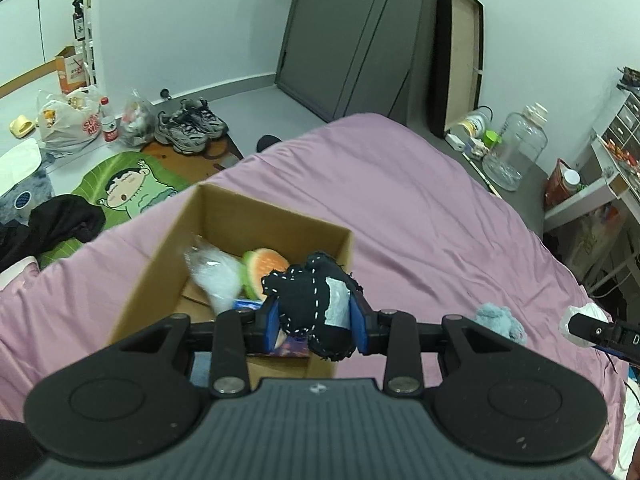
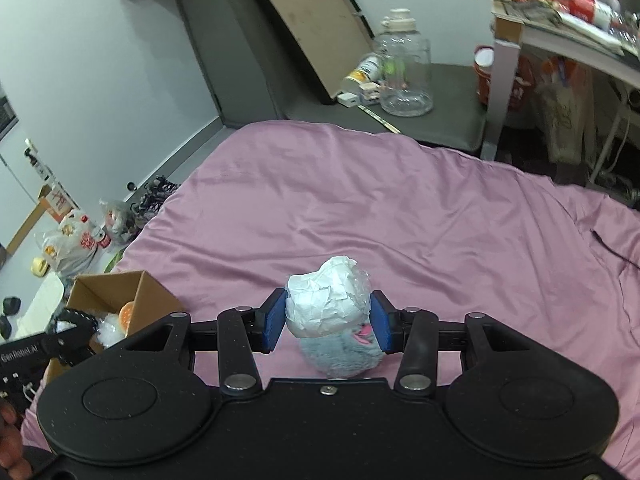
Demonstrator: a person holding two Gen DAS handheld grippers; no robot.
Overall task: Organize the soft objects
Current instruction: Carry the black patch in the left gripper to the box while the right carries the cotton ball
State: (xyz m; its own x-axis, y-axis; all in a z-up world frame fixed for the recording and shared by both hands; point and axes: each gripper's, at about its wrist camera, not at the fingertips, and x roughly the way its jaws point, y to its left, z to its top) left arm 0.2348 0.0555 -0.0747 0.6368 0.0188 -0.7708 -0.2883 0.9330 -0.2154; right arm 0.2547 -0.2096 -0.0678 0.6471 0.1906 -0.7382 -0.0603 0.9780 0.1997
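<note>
My left gripper point(image 1: 316, 316) is shut on a black stitched soft toy point(image 1: 312, 300) and holds it over the near right corner of an open cardboard box point(image 1: 168, 248) on the pink bed. In the box lie a plush burger point(image 1: 264, 268) and a clear plastic-wrapped soft item point(image 1: 214, 274). My right gripper point(image 2: 328, 320) is shut on a white crumpled paper-wrapped bundle point(image 2: 326, 306), just above a grey-blue plush point(image 2: 340, 354) that lies on the bed. The box point(image 2: 112, 292) also shows at the left of the right wrist view.
The pink bed sheet point(image 2: 360, 200) fills the middle. A grey bench with a large clear jar point(image 2: 404, 76) and small bottles stands beyond the bed. A desk point(image 2: 560, 36) is at the right. Shoes point(image 1: 190, 124), bags and a cartoon mat point(image 1: 128, 192) lie on the floor at the left.
</note>
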